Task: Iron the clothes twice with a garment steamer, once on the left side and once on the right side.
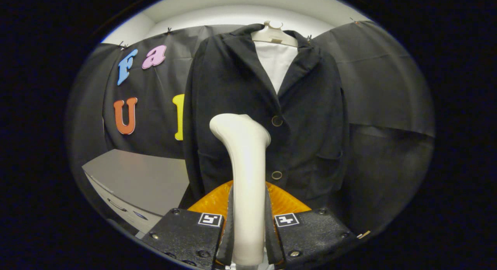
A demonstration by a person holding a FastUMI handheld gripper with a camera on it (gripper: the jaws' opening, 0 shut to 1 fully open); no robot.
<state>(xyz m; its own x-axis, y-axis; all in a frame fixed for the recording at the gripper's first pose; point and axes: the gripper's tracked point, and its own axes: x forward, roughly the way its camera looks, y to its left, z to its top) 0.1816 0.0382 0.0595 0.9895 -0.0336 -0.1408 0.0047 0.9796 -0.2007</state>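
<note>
While my gripper [248, 223] pinches the garment steamer [245, 176] upright by its handle, I aim its head at the hanging jacket [310, 118].

Grey cabinet [143, 176] sits low on the left, drawers on its front. Far back, a hanger [271, 35] carries the jacket [233, 107]. The gripper [248, 219] fingers are clamped on the steamer [242, 145].

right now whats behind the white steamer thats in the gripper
Behind the steamer, held between the closed gripper fingers, hangs a dark jacket on a hanger. Two buttons show beside it. The jacket front directly behind the steamer is covered.
</note>
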